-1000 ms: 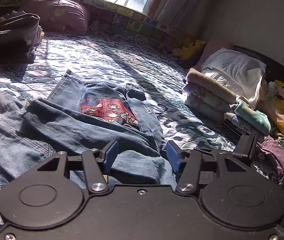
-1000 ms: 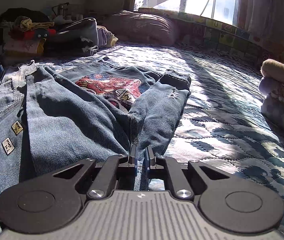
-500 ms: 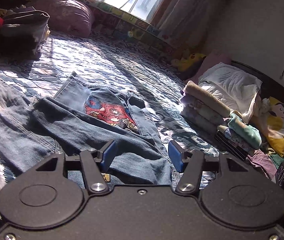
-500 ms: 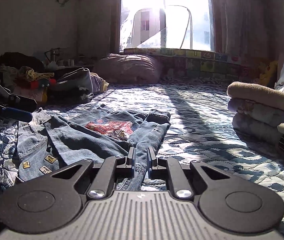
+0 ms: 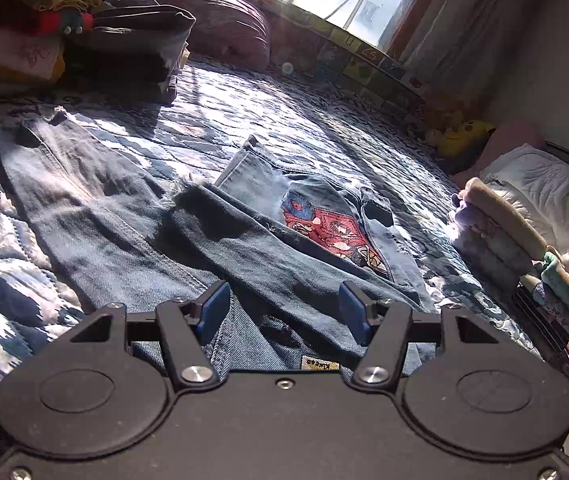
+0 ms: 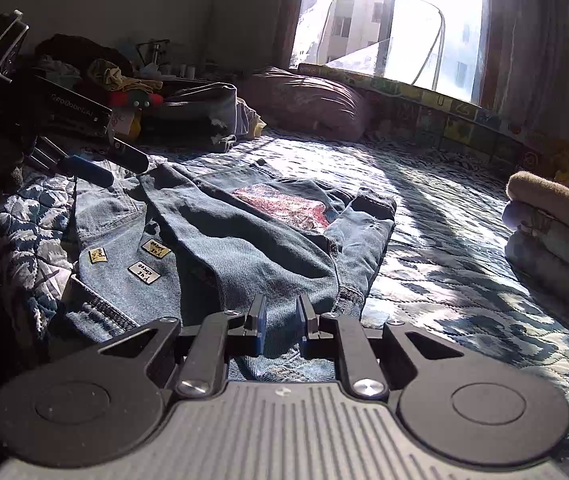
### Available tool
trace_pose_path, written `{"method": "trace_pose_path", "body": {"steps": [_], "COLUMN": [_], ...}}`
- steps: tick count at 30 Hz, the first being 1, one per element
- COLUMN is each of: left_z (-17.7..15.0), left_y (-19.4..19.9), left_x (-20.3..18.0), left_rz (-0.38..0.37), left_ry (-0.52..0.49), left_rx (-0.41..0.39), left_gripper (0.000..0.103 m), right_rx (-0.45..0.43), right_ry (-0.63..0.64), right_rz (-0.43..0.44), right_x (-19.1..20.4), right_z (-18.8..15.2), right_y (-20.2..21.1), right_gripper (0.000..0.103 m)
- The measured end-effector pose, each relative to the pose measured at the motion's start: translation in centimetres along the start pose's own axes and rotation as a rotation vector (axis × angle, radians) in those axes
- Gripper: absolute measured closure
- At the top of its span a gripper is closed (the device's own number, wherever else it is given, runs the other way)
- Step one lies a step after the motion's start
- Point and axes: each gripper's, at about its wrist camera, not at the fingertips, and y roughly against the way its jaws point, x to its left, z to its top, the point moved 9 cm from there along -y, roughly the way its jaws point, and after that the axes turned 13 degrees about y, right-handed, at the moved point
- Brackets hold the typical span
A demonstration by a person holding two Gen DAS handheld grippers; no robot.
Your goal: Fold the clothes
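Patched blue jeans lie crumpled, legs overlapping.

The jeans' near edge is hidden behind the left gripper's body. The lettering on their patches cannot be read.

Faded denim jeans; quilted cloth bedspread; matt plastic claw

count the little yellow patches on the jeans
3, all seen from the right wrist on the near left part of the jeans: one far left, one upper right, one nearest the camera. Folds may hide more.
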Motion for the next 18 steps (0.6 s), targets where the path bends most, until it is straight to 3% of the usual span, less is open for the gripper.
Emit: {"method": "trace_pose_path", "body": {"steps": [2, 4, 7, 10, 15, 18], "left_z": [1.4, 2.7, 4.7, 5.7, 5.5, 4.8], "left_y": [-0.9, -1.9, -3.3, -4.4, -5.0, -4.3], "left_x": [1.2, 2.5, 4.4, 5.9, 7.0, 7.4], "left_rz": [0.012, 0.024, 0.041, 0.038, 0.048, 0.078], "left_ry": [0.067, 0.135, 0.236, 0.362, 0.441, 0.453], "left_rx": [-0.007, -0.014, -0.025, -0.026, -0.019, -0.033], "left_gripper": [0.045, 0.052, 0.063, 0.066, 0.067, 0.067], "right_rx": [-0.039, -0.072, -0.085, -0.058, -0.04, -0.043], "right_ry": [0.005, 0.06, 0.197, 0.264, 0.199, 0.127], "right_rz": [-0.009, -0.015, -0.008, 0.033, 0.066, 0.064], "right_x": [-0.2, 0.3, 2.3, 4.0, 3.4, 1.9], "right_z": [0.7, 1.5, 2.5, 2.5, 2.0, 1.6], "right_y": [0.1, 0.0, -0.9, -2.4, -2.8, -2.7], "right_gripper": [0.069, 0.057, 0.055, 0.053, 0.049, 0.035]}}
